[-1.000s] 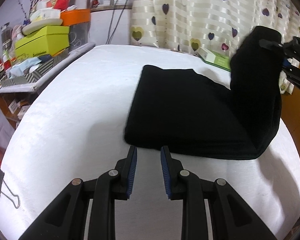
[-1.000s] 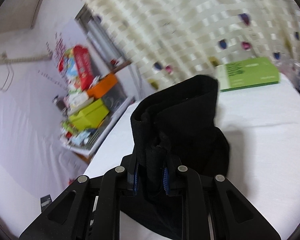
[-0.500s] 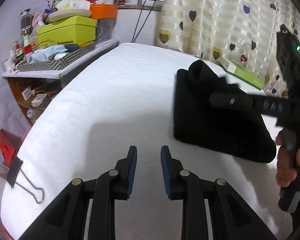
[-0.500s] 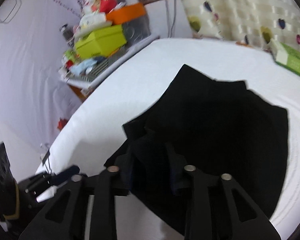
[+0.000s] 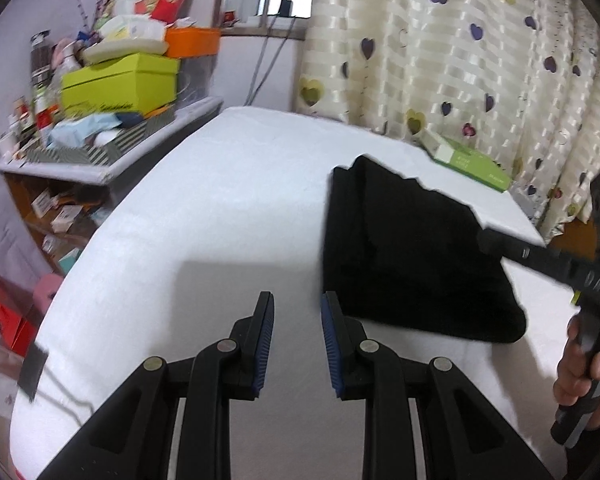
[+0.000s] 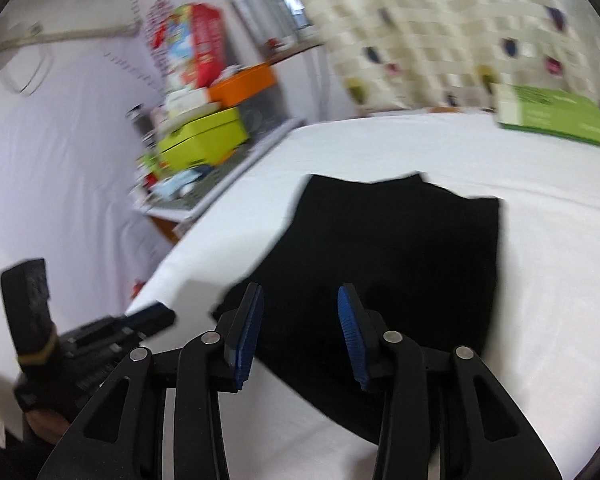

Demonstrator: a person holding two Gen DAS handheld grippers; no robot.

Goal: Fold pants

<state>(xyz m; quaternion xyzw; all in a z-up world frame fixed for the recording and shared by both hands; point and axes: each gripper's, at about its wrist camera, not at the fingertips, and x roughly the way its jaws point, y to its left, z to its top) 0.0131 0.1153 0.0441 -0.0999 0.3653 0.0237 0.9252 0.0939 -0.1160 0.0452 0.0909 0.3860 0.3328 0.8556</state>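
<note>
Nearest you, at the bottom centre of the left wrist view, your left gripper point(image 5: 296, 312) has its black jaws a little apart, ribbed blue pads facing each other with only white surface between them. In the right wrist view your right gripper point(image 6: 300, 304) stands spread wider, empty, its tips over the near edge of the pants point(image 6: 388, 264).

The pants point(image 5: 404, 252) lie folded into a flat, soft black slab with rounded fold edges on the white, finely napped table cover point(image 5: 204, 216). In the left view they fill the right middle of the frame, long axis running from lower right toward upper centre, with stepped corners at the far end. Motion blur in the right view makes it hard to tell whether those tips touch the cloth.

At the right edge, a hand point(image 5: 580, 372) grips the other tool's handle. Farther, upper right, a flat green box point(image 5: 468, 160) sits beside the heart-print curtain point(image 5: 460, 60); upper left, a cluttered shelf point(image 5: 112, 148).
</note>
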